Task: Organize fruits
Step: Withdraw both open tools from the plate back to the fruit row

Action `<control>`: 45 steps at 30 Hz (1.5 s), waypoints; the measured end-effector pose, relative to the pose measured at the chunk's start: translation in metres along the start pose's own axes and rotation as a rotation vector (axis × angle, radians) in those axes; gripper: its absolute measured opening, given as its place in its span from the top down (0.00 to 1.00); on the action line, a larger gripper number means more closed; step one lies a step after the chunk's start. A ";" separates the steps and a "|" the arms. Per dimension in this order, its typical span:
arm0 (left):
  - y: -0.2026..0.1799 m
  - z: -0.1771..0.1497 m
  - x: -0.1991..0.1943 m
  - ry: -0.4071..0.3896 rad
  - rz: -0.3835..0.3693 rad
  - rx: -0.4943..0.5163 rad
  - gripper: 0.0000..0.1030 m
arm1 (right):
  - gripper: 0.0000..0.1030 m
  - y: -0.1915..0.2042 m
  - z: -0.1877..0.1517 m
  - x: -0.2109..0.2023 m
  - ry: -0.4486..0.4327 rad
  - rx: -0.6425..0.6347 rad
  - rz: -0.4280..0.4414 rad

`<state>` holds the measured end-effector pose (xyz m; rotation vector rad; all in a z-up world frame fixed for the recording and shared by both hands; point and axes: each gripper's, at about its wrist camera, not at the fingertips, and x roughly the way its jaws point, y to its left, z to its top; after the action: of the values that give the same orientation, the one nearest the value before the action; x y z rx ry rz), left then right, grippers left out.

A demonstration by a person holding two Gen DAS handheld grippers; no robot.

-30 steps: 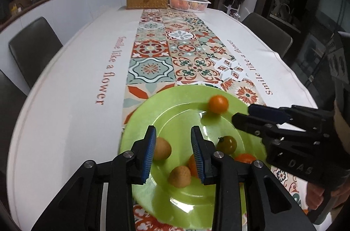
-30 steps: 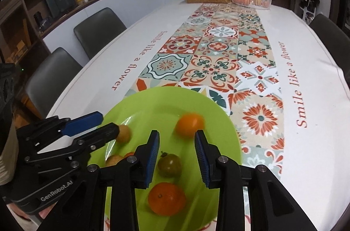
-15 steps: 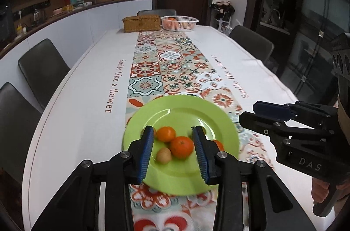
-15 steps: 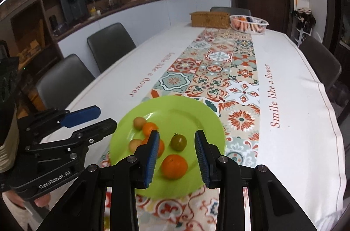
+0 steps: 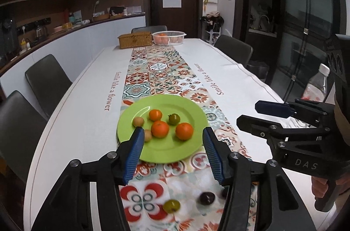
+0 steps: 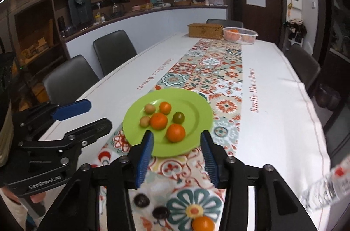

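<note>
Green plate (image 5: 168, 150) on patterned runner: three oranges (image 5: 184, 131), green tomato (image 5: 174, 118), two tan fruits (image 5: 138, 121).

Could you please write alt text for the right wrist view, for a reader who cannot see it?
The right gripper, empty with jaws opening, hangs over a patterned table runner, aimed at a green plate holding six small fruits. Nearer, dark fruits and an orange lie on the runner; the left gripper is at left.
</note>
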<state>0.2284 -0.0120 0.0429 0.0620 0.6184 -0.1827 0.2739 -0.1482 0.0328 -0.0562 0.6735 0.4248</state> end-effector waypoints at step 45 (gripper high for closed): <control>-0.045 -0.105 0.029 0.125 -0.075 0.072 0.45 | 0.46 -0.029 -0.125 -0.004 0.208 0.129 -0.100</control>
<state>0.1831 -0.0489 -0.0598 0.1209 0.7394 -0.2748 0.2084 -0.1992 -0.0656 -0.0116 0.8978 0.2804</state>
